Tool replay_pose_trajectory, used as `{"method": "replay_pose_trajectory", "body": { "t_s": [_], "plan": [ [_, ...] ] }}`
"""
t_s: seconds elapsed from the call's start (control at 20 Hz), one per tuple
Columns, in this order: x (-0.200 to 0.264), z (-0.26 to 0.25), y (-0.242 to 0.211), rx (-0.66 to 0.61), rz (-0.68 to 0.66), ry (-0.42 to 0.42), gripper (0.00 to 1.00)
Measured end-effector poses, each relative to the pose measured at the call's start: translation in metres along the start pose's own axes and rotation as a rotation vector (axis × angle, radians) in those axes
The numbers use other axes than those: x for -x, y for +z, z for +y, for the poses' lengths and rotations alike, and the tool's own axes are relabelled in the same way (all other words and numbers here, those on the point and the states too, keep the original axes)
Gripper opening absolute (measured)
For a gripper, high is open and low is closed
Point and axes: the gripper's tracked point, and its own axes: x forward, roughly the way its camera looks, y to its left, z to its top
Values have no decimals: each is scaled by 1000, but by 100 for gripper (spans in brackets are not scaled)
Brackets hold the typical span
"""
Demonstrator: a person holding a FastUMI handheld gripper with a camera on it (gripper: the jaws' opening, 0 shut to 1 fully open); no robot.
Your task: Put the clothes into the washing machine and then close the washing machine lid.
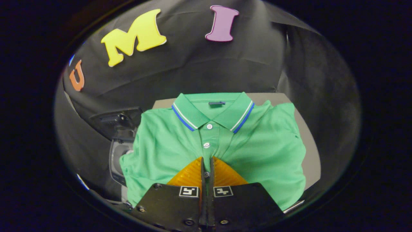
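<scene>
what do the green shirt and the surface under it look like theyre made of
The green polo shirt, pinched at its placket between the shut fingers of the gripper, looks like soft matte knit cotton or a blend: it creases loosely, with a ribbed striped collar and glossy, likely plastic buttons. The table under it looks smooth, grey and matte, perhaps laminate or painted board; I can't tell which.

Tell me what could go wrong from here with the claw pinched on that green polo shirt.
1. The claw is shut on a thin fold of the green polo shirt at the button placket; the fabric could slip out when lifted.
2. Most of the shirt hangs loose around the fingers, so it may drag on the grey table or drape over the rim instead of dropping in.
3. The washing machine sits off to the side, partly hidden by the shirt, making the aim harder.
</scene>
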Motion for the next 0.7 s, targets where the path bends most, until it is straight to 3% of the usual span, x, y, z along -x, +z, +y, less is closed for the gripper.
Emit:
{"method": "replay_pose_trajectory", "body": {
  "t_s": [0.7],
  "plan": [
    [134,164,37,-99,-338,451,4]
  ]
}}
